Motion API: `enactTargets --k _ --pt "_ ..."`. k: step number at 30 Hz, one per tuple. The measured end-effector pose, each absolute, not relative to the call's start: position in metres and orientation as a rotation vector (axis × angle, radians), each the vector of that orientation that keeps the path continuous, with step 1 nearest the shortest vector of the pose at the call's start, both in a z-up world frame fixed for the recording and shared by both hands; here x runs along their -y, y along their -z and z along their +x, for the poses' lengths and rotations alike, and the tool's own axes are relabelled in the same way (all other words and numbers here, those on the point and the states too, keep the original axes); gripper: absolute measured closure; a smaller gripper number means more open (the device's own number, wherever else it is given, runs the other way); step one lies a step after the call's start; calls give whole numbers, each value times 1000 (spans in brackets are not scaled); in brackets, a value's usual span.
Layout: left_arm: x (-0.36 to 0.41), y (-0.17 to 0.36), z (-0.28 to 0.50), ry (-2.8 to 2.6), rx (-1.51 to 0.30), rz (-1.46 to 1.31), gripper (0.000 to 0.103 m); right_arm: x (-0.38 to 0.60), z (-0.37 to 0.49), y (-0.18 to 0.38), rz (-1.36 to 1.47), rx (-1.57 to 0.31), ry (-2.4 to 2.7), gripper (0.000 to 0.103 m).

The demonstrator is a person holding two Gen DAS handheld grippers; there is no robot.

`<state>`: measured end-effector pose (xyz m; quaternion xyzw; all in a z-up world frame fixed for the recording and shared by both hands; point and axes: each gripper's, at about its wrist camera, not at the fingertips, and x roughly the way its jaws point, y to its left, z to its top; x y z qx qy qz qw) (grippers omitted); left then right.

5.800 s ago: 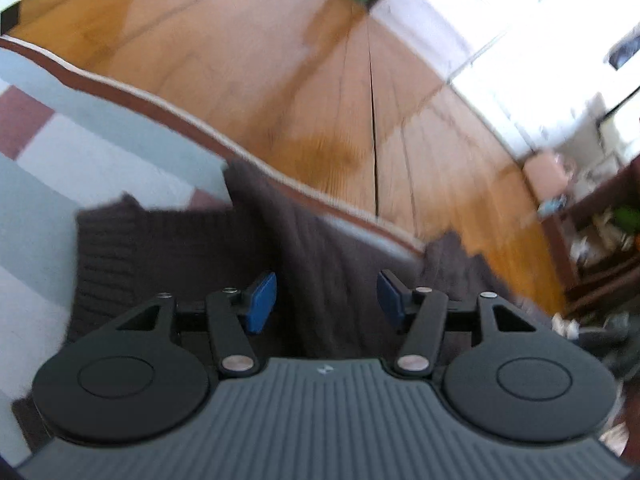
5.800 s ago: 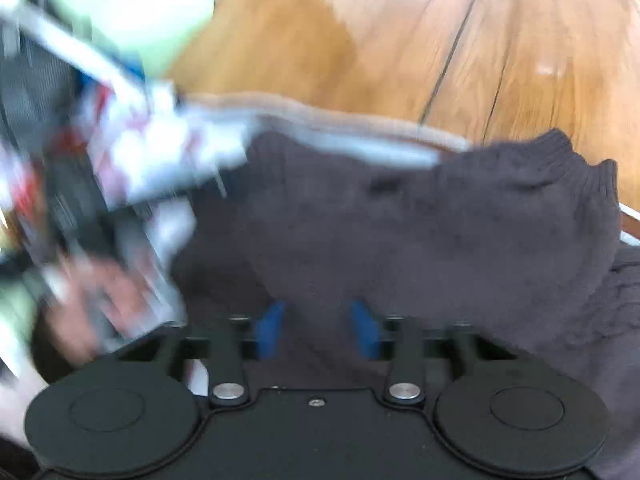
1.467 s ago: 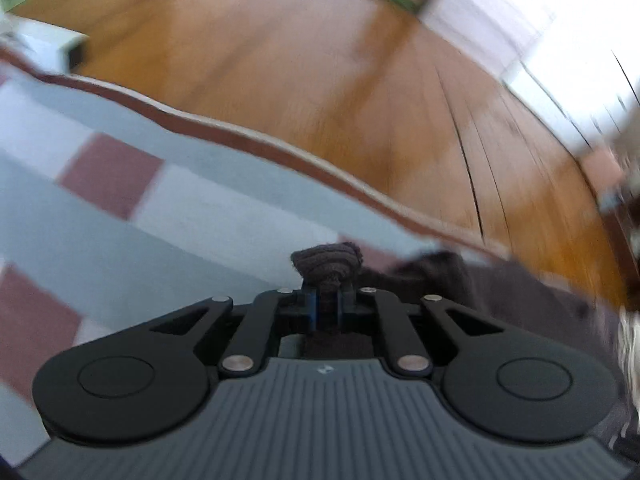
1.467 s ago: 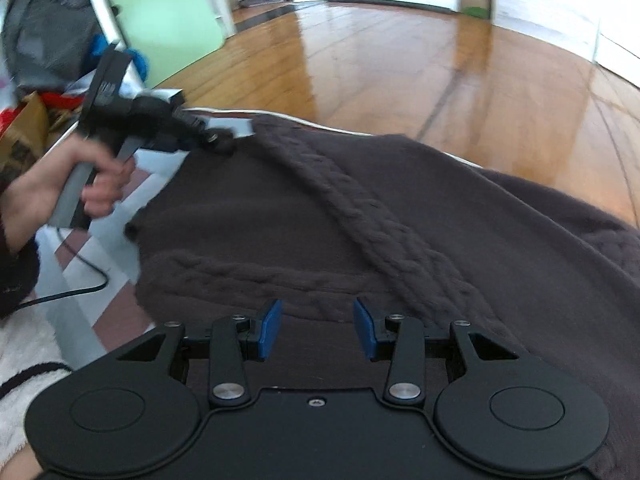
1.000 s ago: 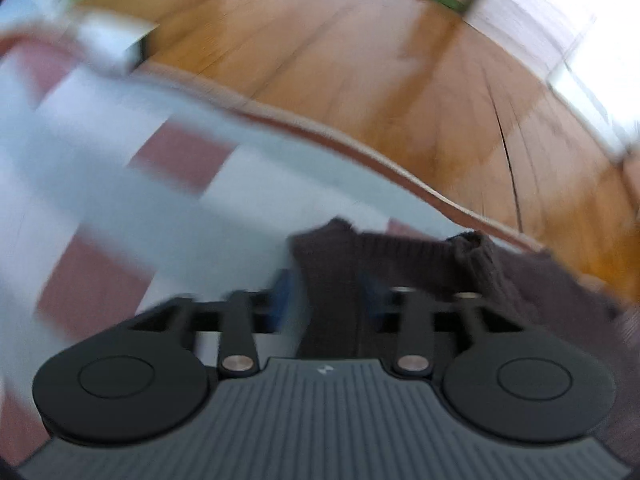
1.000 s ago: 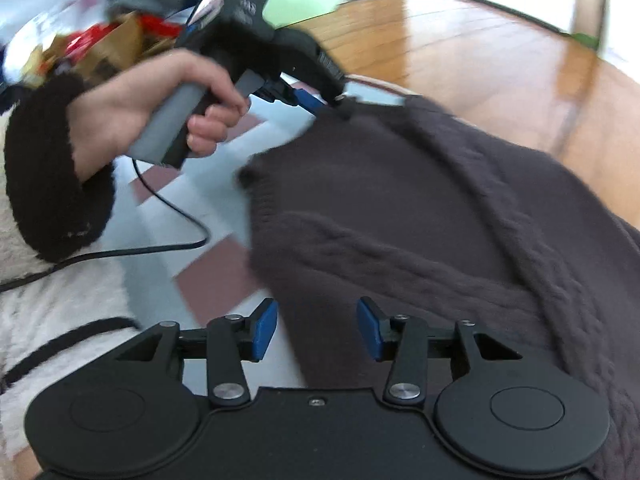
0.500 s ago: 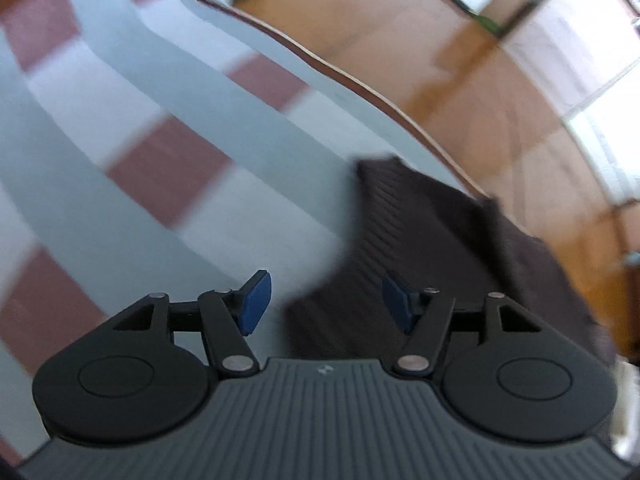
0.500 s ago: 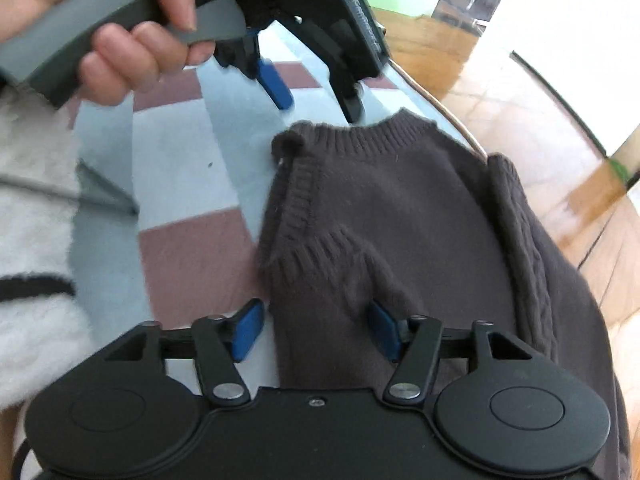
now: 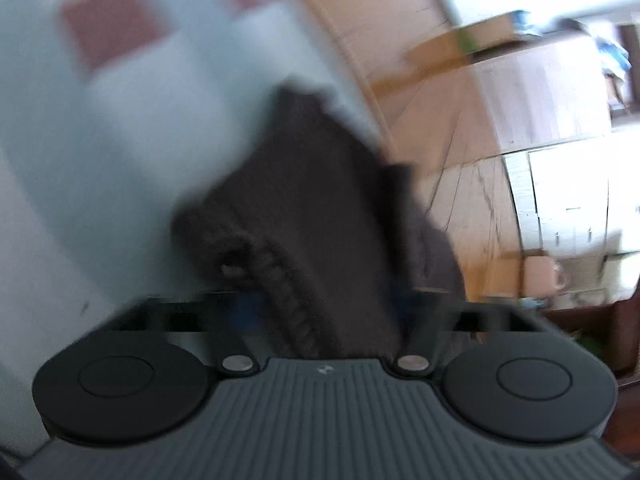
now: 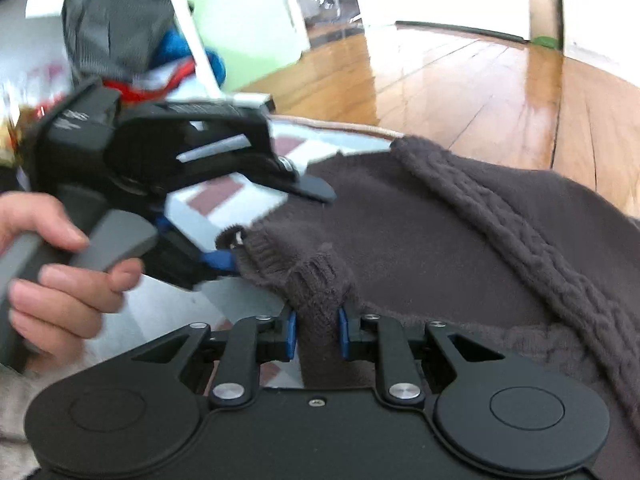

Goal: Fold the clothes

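Observation:
A dark brown cable-knit sweater (image 10: pixel 440 240) lies on a pale blue and red checked rug (image 10: pixel 216 192). My right gripper (image 10: pixel 317 332) is closing, and its blue pads press on a raised fold of the ribbed hem. A hand (image 10: pixel 60 272) holds my left gripper (image 10: pixel 268 226) just left of it. Its jaws are closing but still stand apart across the hem corner, one blue pad touching the edge. The left wrist view is blurred: the sweater (image 9: pixel 320 200) fills the gap of the left gripper (image 9: pixel 324 304).
Wooden floor (image 10: pixel 480 88) runs beyond the rug's edge. Bags and clutter (image 10: pixel 120 20) pile up at the back left by a green panel (image 10: pixel 248 20). In the left wrist view, white cabinets (image 9: pixel 568 200) and a pink mug (image 9: pixel 540 280) stand at the right.
The right jaws have come together on the ribbed hem they were straddling. The left gripper has swung down to the hem corner beside them, and its view has turned toward the cabinets.

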<state>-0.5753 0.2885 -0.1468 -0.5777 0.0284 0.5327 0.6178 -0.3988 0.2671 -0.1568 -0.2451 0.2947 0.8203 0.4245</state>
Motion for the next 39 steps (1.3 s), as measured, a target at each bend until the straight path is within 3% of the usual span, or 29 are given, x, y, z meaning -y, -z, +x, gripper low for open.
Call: enactTargets --k 6,11,14,15,20,25,27,28,32,34,35,36,39 --pt "-310 54 -461 -1053 -187 -967 96 -240 -333 125 -198 -760 -2018 81" --pt "-305 66 -339 -726 -289 -940 92 -184 -255 114 -9 -705 -1856 80" --pt "-294 107 -277 -658 -504 -906 60 -159 -204 148 -96 -821 -1645 67" --pt "-289 119 -264 -667 -579 -860 60 -153 -185 163 -132 -887 -1558 67" --pt "-279 131 -292 -684 -581 -786 52 -118 -119 206 -23 -1105 -1421 62" --pt "-280 129 -348 -800 -523 -816 45 -118 -107 205 135 -1180 -1476 58" --pt "-281 141 -359 -817 -516 -865 45 -135 -112 196 177 -1181 -1520 42" --pt "-282 147 -364 -823 -515 -889 45 -144 -115 193 184 -1179 -1535 39" --pt "-274 155 -344 -890 -718 -742 44 -181 -138 203 104 -1230 -1543 38" --pt "-270 155 -339 -898 -758 -693 44 -191 -151 207 21 -1233 -1531 50" --pt "-269 153 -345 -886 -730 -711 44 -196 -158 206 -50 -1177 -1524 80" --pt "-268 151 -350 -874 -703 -728 44 -198 -165 200 -104 -1105 -1531 85" --pt "-268 142 -361 -860 -629 -769 44 -177 -172 171 -65 -906 -1627 88"
